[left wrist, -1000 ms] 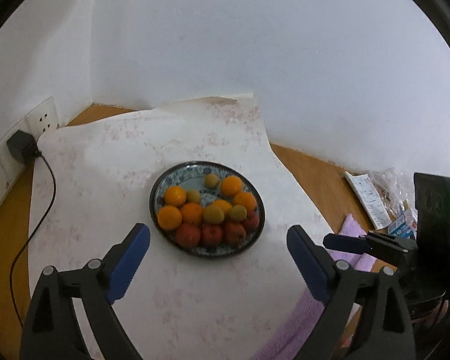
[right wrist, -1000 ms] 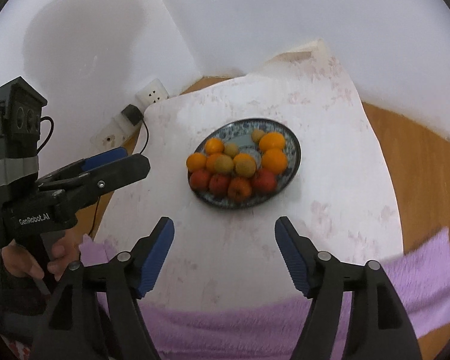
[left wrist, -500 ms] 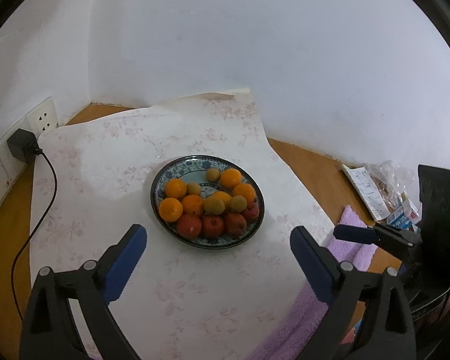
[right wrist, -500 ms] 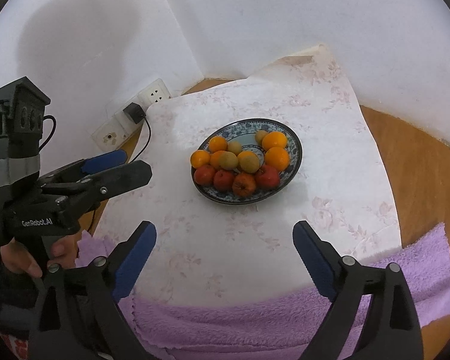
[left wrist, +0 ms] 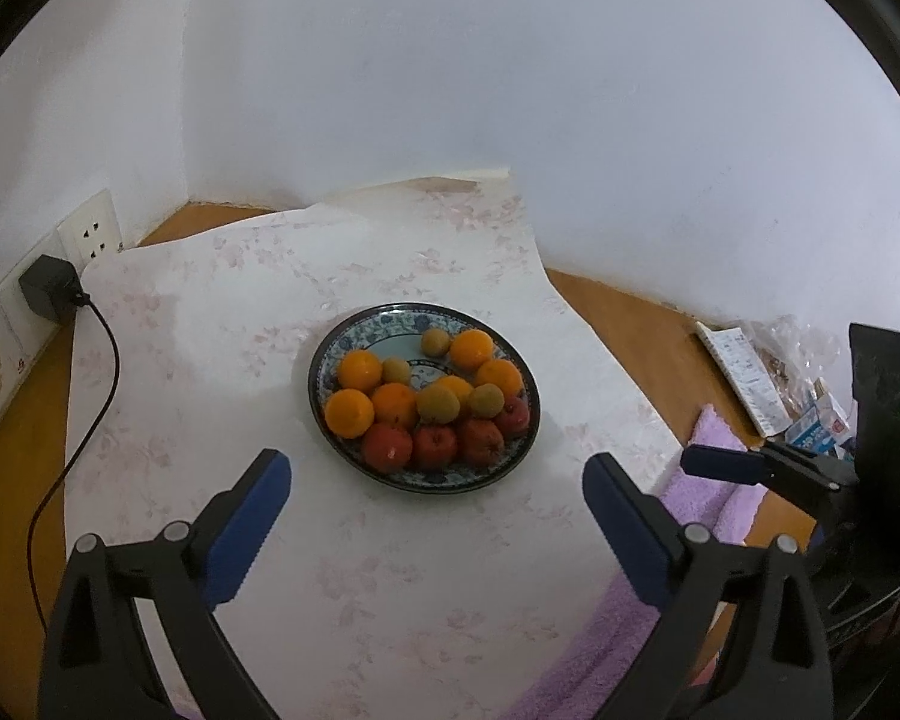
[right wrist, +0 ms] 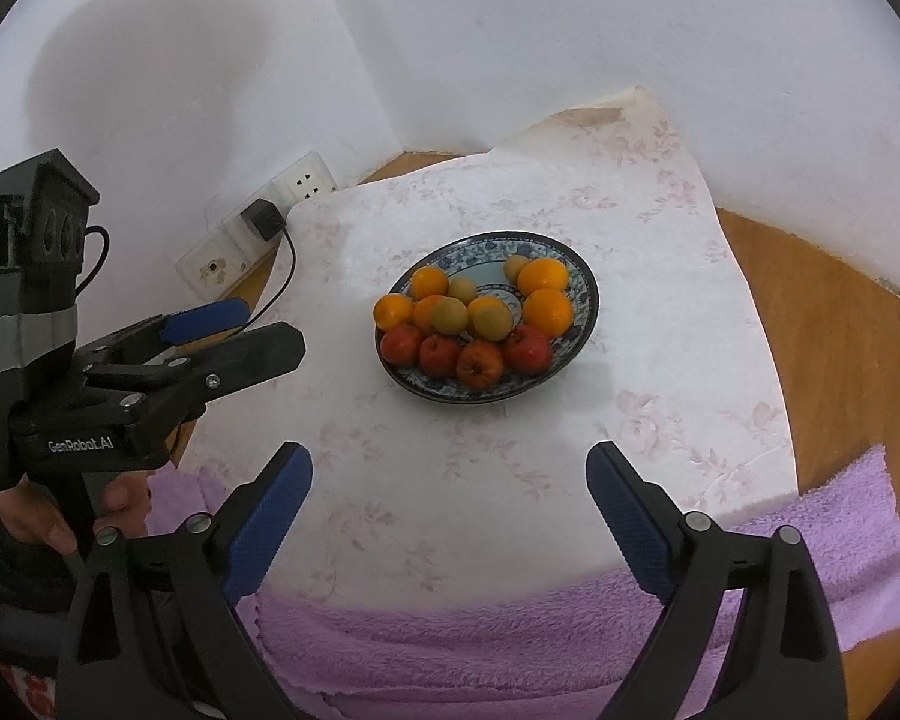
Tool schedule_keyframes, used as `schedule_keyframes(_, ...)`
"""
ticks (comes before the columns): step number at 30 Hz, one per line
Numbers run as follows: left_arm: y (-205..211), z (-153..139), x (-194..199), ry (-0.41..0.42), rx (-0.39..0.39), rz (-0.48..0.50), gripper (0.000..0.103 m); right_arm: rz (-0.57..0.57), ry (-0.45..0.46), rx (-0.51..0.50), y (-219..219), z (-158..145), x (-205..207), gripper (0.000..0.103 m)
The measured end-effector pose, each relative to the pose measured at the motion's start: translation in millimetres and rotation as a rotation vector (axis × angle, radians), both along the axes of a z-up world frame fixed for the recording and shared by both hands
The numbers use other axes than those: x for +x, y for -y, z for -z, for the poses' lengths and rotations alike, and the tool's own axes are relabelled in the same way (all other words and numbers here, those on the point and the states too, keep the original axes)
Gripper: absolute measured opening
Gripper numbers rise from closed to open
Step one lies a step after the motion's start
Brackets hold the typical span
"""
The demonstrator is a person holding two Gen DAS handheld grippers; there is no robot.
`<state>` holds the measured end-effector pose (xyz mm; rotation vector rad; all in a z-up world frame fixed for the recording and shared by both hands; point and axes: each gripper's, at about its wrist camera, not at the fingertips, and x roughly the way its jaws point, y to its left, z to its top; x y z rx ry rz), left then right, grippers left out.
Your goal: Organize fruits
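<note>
Left gripper [left wrist: 435, 504] and right gripper [right wrist: 450, 498] both gape wide, nothing held. Plate [left wrist: 342, 423] of fruits [left wrist: 432, 399] sits ahead of the fingertips, well apart. Fruits likely firm, round, prone to rolling — take each across its middle, top layer first.

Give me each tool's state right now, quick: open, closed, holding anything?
Left tool: open, empty, short of the plate of fruit.
Right tool: open, empty, also short of the plate.
</note>
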<state>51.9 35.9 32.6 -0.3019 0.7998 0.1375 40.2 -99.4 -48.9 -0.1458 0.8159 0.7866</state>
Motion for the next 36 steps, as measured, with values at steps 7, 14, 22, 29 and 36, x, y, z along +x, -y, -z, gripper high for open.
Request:
schedule_keyframes(7,2.2,2.4,2.8,-0.008,-0.002,0.018,0.1,0.006,0.007,-0.003,1.4,1.0,1.2,0.095)
schedule_keyframes(14,-1.1,5.3,3.3,-0.012,-0.016,0.003,0.1,0.005,-0.001,-0.009,1.7,4.3,4.6,0.095)
schedule_keyframes(22,-1.7,6.2,4.4,-0.024,0.008,-0.011,0.102,-0.008,-0.009,-0.024,-1.5,7.2,6.1,0.095)
schedule_keyframes(29,-3.1,-0.5,-3.9,0.012,0.045,-0.07,0.103,-0.004,-0.014,-0.032,-1.9,8.7,5.5,0.095)
schedule_keyframes(36,-1.7,2.3,-2.9,0.001,0.046,-0.053,0.103,0.004,-0.021,-0.042,-1.4,11.8,6.3,0.095)
